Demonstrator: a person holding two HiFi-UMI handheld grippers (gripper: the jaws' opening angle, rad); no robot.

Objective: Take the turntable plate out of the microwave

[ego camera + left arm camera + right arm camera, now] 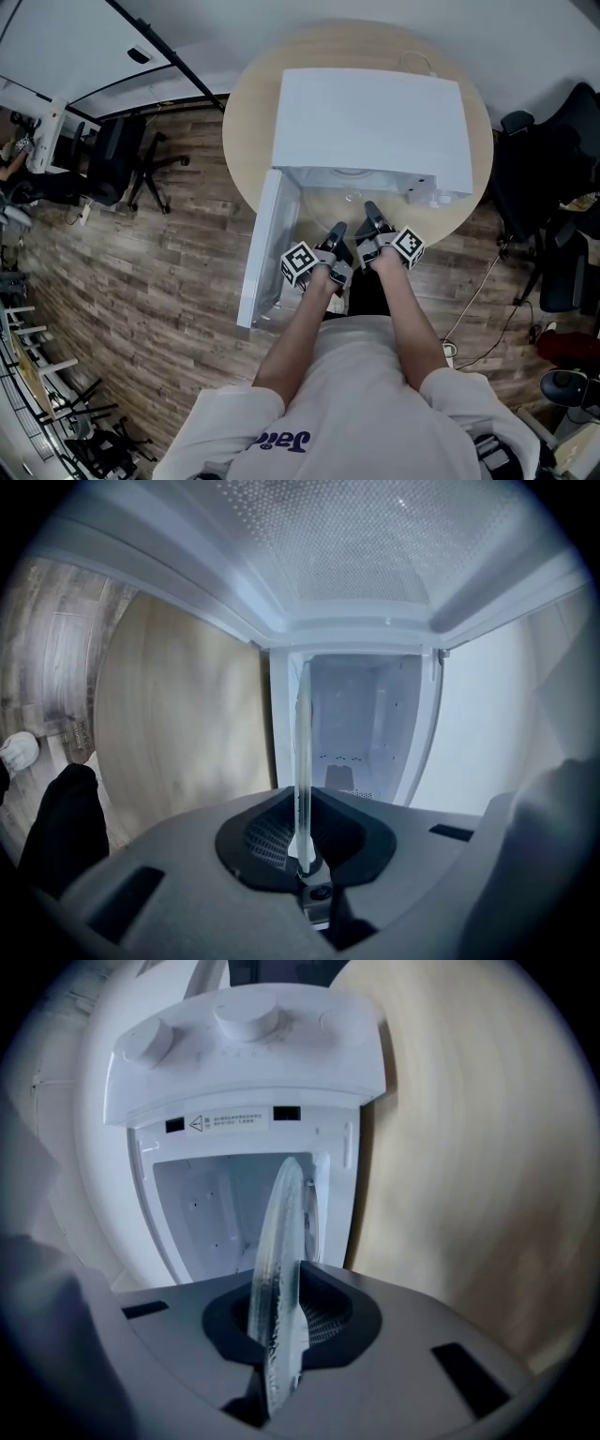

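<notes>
A white microwave [370,122] stands on a round wooden table [246,122], its door [267,248] swung open to the left. The clear glass turntable plate [350,195] is at the mouth of the cavity and only faintly visible in the head view. My left gripper [336,234] is shut on its rim; in the left gripper view the plate [302,761] stands edge-on between the jaws [303,844]. My right gripper [371,212] is shut on the rim too, with the plate [281,1260] rising from between its jaws [281,1326] in front of the empty cavity [220,1204].
The open door hangs past the table's front-left edge. Black office chairs stand on the wooden floor at the left [122,164] and right [544,178]. Cables [487,319] run over the floor at the right. The microwave's control knobs [246,1018] face me.
</notes>
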